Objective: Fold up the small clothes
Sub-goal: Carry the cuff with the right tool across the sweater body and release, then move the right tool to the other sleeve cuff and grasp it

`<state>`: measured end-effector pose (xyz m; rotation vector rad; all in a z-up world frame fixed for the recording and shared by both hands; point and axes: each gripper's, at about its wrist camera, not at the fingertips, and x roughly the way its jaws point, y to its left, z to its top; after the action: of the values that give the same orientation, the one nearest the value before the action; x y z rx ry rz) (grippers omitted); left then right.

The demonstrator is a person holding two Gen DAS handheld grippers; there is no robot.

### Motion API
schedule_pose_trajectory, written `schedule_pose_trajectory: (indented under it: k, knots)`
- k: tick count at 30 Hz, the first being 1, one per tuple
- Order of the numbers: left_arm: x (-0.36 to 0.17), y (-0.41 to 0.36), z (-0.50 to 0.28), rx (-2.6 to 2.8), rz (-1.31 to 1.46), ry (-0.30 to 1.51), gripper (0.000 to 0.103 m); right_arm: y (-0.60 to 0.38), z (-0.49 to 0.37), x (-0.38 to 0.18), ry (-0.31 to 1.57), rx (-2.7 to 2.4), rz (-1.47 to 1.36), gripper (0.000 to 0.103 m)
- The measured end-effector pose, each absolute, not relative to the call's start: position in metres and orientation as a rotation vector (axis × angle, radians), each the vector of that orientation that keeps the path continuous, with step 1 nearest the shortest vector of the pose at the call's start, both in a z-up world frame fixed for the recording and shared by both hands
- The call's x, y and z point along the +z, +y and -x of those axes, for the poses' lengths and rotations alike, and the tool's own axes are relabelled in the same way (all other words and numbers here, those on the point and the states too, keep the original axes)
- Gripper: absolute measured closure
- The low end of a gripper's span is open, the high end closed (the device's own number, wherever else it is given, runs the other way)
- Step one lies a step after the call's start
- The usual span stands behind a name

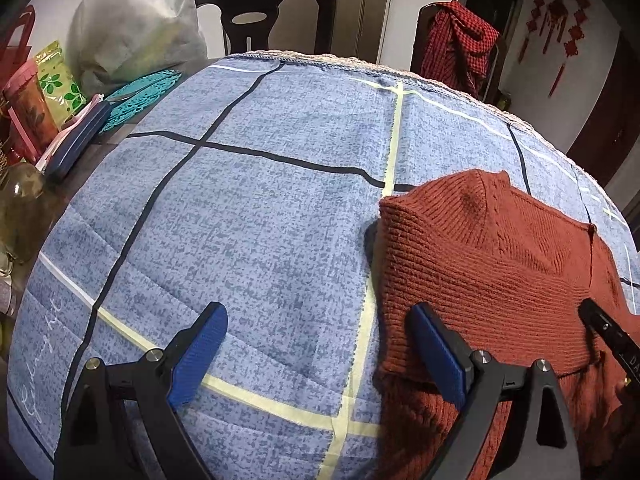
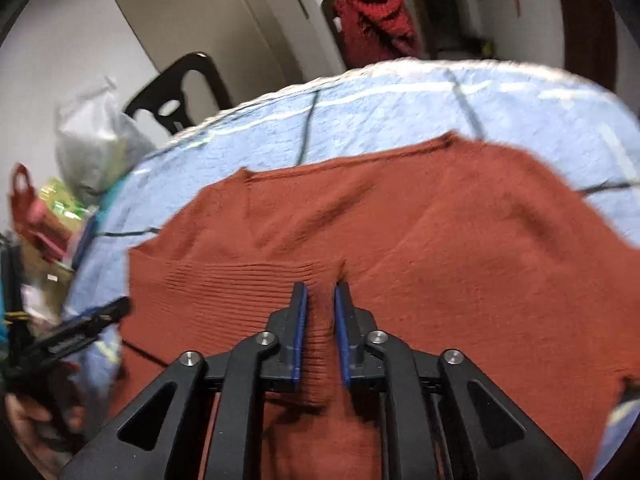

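The soft, limp rust knit sweater (image 2: 400,220) is pinched at its ribbed hem by the right gripper (image 2: 320,312), best held there, while the left gripper (image 1: 316,356) is spread wide and empty.

A blue checked quilt (image 1: 248,208) covers the table, a rust knit sweater (image 1: 492,256) on it.

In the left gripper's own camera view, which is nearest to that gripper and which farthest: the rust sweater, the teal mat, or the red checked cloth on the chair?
From the left gripper, which is open over the blue quilt:
1. Rust sweater: right beside its right finger.
2. Teal mat: far left, at the quilt's edge.
3. Red checked cloth: on a chair past the table's far side.
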<state>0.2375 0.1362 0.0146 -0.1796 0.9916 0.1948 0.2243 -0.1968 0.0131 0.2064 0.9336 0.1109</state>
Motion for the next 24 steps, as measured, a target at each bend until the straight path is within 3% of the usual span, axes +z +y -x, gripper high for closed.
schedule_pose_trajectory:
  k: [13,18,23,24]
  knots:
    - [0.046,0.115,-0.196,0.035,0.231,0.978,0.009,-0.179,-0.187,0.023,0.952,0.134,-0.012,0.082]
    - [0.056,0.087,-0.176,-0.053,0.183,0.967,0.009,-0.199,-0.159,0.032,0.95,0.138,-0.067,0.081]
    - [0.067,0.055,-0.163,-0.159,0.169,0.958,0.009,-0.226,-0.121,0.045,0.906,0.102,-0.087,0.059]
    - [0.069,0.047,-0.16,-0.172,0.158,0.952,0.009,-0.232,-0.114,0.049,0.898,0.088,-0.096,0.058]
